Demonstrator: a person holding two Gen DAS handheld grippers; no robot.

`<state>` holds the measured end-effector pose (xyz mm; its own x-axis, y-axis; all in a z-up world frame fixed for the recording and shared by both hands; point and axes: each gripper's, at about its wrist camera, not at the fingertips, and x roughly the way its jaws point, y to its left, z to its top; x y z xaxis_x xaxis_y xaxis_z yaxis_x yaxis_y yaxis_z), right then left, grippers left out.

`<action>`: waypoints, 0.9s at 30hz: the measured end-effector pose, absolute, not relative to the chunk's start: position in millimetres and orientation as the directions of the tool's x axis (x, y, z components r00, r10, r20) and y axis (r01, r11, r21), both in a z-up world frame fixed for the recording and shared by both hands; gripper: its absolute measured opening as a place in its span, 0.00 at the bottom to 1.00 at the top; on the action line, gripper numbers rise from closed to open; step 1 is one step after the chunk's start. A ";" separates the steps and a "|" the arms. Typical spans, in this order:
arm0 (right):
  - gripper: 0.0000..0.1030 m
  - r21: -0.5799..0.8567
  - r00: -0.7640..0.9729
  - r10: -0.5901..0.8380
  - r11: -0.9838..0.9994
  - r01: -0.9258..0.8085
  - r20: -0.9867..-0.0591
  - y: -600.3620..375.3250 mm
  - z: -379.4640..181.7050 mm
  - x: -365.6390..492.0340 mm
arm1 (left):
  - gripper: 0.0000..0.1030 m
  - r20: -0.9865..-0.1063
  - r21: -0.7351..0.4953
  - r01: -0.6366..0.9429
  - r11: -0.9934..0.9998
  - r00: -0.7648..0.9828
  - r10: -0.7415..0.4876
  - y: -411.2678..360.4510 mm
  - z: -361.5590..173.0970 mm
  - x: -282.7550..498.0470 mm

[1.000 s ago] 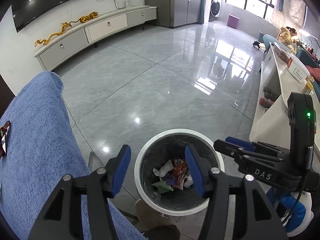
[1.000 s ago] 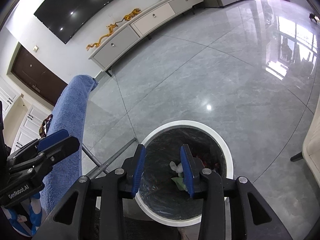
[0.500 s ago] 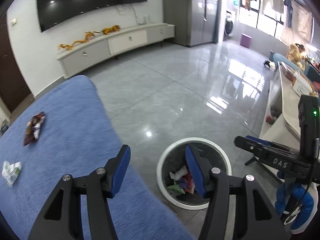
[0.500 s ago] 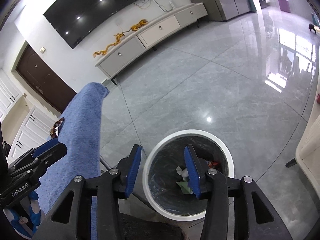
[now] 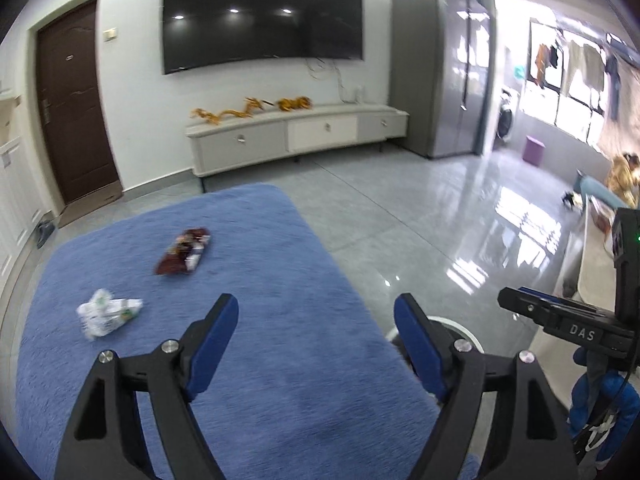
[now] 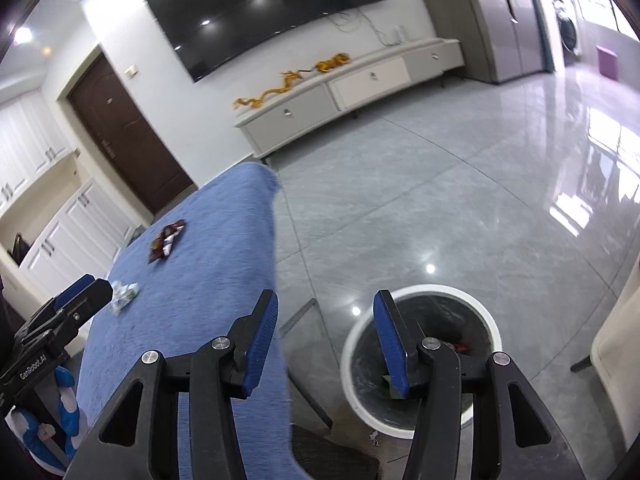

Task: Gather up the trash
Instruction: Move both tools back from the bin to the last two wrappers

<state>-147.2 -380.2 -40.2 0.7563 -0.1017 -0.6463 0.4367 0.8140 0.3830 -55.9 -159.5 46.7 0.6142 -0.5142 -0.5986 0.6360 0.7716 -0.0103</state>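
A dark red snack wrapper [image 5: 184,251] and a crumpled white wrapper [image 5: 107,315] lie on the blue cloth-covered table [image 5: 280,280]. My left gripper [image 5: 316,328] is open and empty above the cloth, to the right of both wrappers. My right gripper [image 6: 326,334] is open and empty, between the table edge and the white-rimmed trash bin [image 6: 472,300] on the floor, which holds some trash. The wrappers also show in the right wrist view: the red wrapper [image 6: 166,240] and the white wrapper [image 6: 124,296]. The bin rim [image 5: 460,326] peeks out behind my left gripper's right finger.
Grey tiled floor [image 6: 440,200] lies beyond the table. A TV cabinet [image 5: 296,136] stands against the far wall under a large TV [image 5: 260,12]. A cream counter edge [image 6: 616,352] is to the right of the bin. A metal table leg [image 6: 300,312] shows below the cloth.
Both grippers have lifted and swung away from over the bin toward the blue table. The two wrappers have come into view. Both grippers stay open.
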 end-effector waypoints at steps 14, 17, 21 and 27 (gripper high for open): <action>0.50 0.288 0.799 -0.056 0.916 0.280 -0.599 -301.0 23.7 -116.4 | 0.77 -0.490 -0.067 0.434 0.899 0.770 -0.408 -43.0 76.5 -27.7; 0.50 0.272 0.802 -0.044 0.928 0.253 -0.596 -287.0 31.1 -111.8 | 0.77 -0.474 -0.074 0.393 0.917 0.795 -0.379 -21.5 78.9 -22.0; 0.50 0.248 0.805 -0.030 0.944 0.218 -0.592 -269.6 43.1 -103.6 | 0.77 -0.449 -0.074 0.309 0.948 0.839 -0.309 16.2 83.3 -6.9; 0.50 0.216 0.816 -0.004 0.964 0.157 -0.578 -249.4 61.2 -79.9 | 0.77 -0.421 -0.102 0.133 0.986 0.892 -0.164 87.3 96.2 32.8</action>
